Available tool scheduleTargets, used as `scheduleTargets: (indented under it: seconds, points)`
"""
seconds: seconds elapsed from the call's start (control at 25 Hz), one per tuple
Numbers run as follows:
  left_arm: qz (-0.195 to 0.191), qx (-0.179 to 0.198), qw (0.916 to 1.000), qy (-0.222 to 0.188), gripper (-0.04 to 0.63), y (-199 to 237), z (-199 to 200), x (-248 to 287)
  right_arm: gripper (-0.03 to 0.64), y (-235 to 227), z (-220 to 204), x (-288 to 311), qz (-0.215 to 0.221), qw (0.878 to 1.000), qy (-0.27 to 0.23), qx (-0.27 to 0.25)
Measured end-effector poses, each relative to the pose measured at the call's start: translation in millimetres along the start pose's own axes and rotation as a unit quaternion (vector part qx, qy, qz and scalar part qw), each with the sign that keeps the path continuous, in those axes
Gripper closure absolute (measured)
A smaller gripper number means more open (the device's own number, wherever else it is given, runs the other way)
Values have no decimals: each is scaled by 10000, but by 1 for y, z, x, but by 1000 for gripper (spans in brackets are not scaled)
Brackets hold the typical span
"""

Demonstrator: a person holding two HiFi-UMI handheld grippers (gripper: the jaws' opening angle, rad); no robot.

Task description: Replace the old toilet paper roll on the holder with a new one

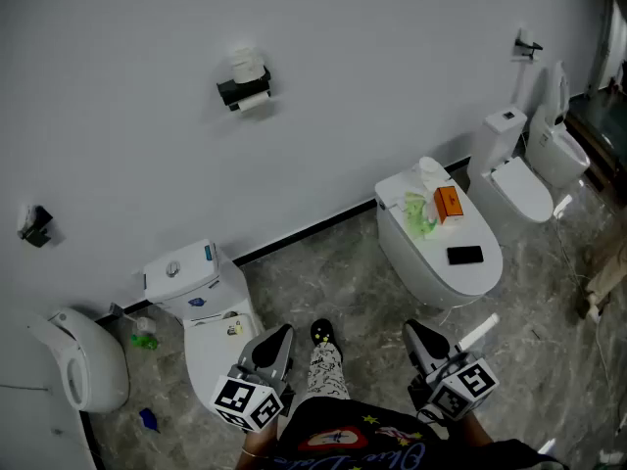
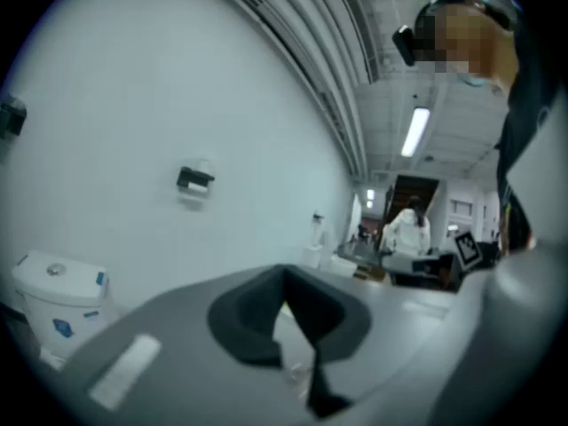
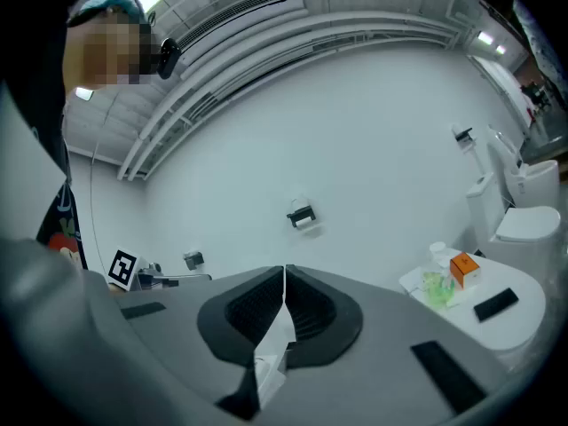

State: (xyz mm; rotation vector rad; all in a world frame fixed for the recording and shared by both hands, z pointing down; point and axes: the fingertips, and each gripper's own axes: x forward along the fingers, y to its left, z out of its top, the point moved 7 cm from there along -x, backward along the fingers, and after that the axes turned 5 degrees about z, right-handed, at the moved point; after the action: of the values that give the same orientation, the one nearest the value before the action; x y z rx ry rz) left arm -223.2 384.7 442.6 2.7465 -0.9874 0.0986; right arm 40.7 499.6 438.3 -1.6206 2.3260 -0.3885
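Note:
A black paper holder (image 1: 241,89) hangs on the white wall, with a white roll (image 1: 255,104) in it and a second roll (image 1: 247,64) standing on top. The left gripper view shows the holder (image 2: 194,180) small and far off, and the right gripper view shows the same holder (image 3: 302,216). My left gripper (image 1: 277,336) and right gripper (image 1: 418,333) are held low near my body, far from the wall. Both point roughly level at the wall. Their jaws are shut with nothing in them, as both the left gripper (image 2: 286,298) and the right gripper (image 3: 284,284) show close up.
A white toilet (image 1: 204,313) stands at the left. Another closed toilet (image 1: 482,280) at the right carries a paper roll (image 1: 431,172), an orange box (image 1: 448,203), a green item (image 1: 418,213) and a black phone (image 1: 464,255). Further holders (image 1: 36,225) hang along the wall. The floor is marble tile.

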Motion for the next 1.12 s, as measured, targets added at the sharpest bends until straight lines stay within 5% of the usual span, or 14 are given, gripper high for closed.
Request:
scheduleTargets:
  seconds: [0.2, 0.6, 0.88, 1.12]
  points:
    - [-10, -251, 9997, 57, 607, 70, -3, 79, 601, -34, 7, 85, 59, 9997, 16, -242]
    - [131, -194, 9987, -458, 607, 223, 75, 213, 601, -95, 67, 331, 462, 9950, -80, -883]
    - [558, -170, 9974, -413, 607, 269, 100, 264, 601, -120, 81, 434, 933, 9918, -8, -870]
    - [882, -672, 9927, -468, 607, 293, 117, 316, 601, -179, 90, 473, 1047, 9928, 222, -538]
